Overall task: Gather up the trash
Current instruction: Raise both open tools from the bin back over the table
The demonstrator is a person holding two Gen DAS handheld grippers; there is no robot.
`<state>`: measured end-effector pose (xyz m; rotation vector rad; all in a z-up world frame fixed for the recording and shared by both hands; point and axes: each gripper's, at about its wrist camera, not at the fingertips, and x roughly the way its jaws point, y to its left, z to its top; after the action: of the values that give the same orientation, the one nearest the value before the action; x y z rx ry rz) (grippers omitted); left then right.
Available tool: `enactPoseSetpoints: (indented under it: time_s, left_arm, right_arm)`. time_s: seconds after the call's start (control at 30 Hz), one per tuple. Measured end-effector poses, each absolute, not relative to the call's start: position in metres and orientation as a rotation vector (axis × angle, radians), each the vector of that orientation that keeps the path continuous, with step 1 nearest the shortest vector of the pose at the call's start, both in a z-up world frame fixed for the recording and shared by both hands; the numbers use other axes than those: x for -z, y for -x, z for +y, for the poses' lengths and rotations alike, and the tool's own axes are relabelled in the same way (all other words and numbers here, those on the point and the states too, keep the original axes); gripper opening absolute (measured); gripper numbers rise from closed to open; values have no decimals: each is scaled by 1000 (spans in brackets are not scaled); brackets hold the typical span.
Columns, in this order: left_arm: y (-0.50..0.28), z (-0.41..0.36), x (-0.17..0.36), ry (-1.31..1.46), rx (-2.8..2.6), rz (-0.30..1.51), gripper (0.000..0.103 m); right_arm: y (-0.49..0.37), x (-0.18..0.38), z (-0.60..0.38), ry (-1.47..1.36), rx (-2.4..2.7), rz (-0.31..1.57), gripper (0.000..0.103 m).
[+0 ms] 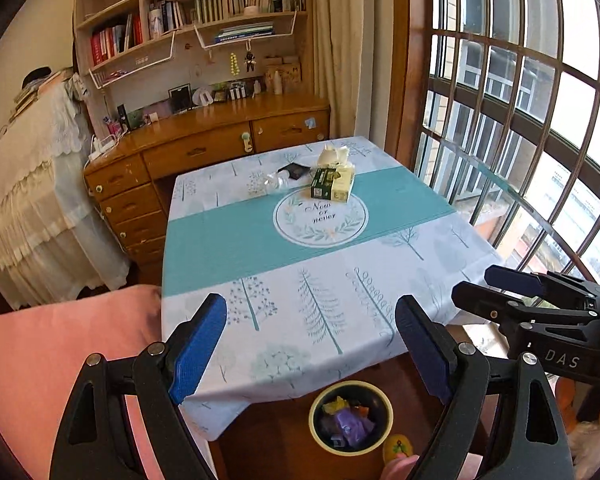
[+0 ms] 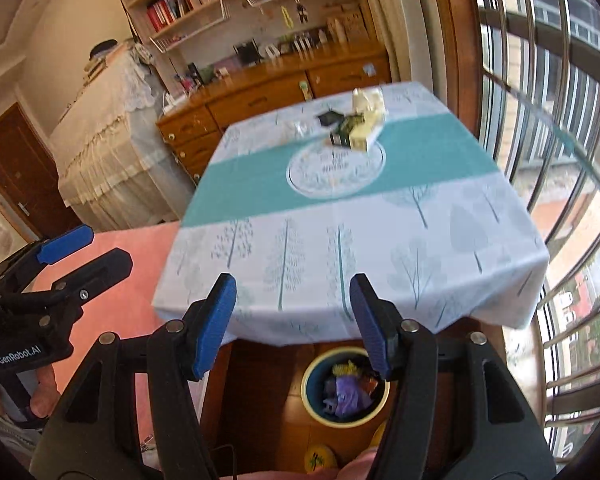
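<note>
Sunlit beside the barred window, the teal-and-white tree-print tablecloth (image 1: 260, 236) is carrying a clear crumpled wrapper (image 1: 275, 182) and black scrap (image 1: 294, 170) near the green tissue box (image 1: 332, 184) while I am holding my left gripper (image 1: 312, 348) and right gripper (image 2: 294, 320) both open and empty above the near edge, so reaching far risks nudging that box or dragging cloth instead of trash bound for the round yellow-rimmed bin (image 1: 350, 420).

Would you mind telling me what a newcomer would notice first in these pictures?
The tablecloth with its teal band and tree print fills the middle. At its far end stands a tissue box beside crumpled wrappers. On the floor by the near edge sits a bin holding colourful trash.
</note>
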<state>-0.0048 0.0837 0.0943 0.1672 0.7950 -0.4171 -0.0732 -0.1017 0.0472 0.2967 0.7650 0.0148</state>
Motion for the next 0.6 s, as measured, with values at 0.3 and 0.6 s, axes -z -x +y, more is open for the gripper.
enactPoseSetpoints:
  time_s: [0.3,0.6]
  left_arm:
    - [-48,65,-110,-172,422,798,88]
    - [-165,9,-62,-171,335,913,87]
  right_arm:
    - [32,-68,-105,-241,-1,759,56]
    - [-86,-22,-171,-277,-47,843,55]
